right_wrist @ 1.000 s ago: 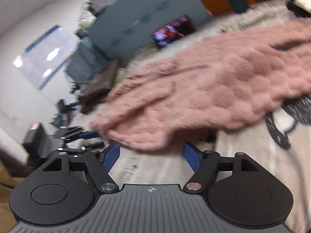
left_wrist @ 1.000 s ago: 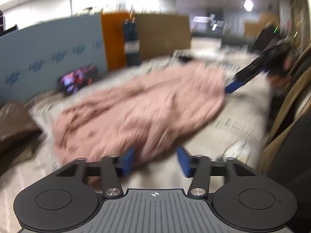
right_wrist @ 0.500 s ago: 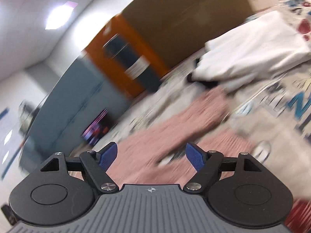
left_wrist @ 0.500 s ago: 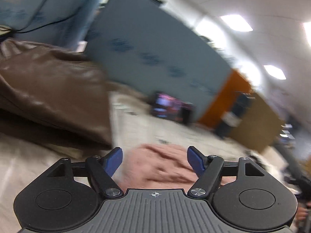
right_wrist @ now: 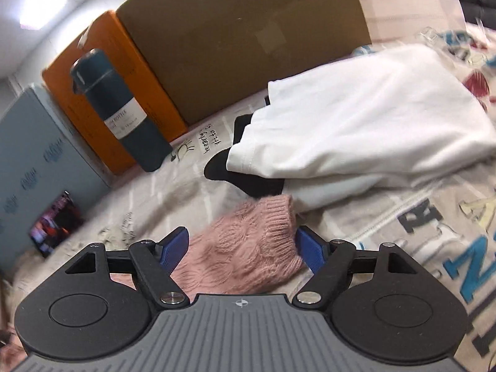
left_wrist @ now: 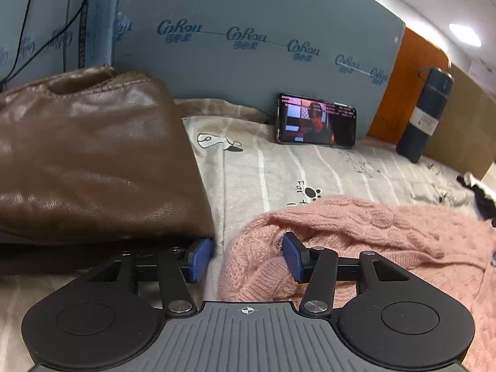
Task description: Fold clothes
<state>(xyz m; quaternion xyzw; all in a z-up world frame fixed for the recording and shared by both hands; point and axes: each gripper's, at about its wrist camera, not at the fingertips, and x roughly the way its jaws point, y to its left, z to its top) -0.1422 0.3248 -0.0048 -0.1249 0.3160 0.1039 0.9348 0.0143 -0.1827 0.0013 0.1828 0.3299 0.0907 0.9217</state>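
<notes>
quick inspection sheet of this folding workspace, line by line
surface: printed grey bedsheet
job's things: pink knit sweater, cuff end between right claw fingers; folded white garment over black cloth
clutter: brown leather jacket, lit phone, dark blue bottle
grippers: left claw open at sweater edge; right claw open
cables: black cable on panel
surroundings: blue foam panel, cardboard

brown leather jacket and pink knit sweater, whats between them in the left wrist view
Only a bare strip of the striped beige bedsheet separates the brown leather jacket from the pink knit sweater; the open left gripper straddles that strip, in the left wrist view.
</notes>
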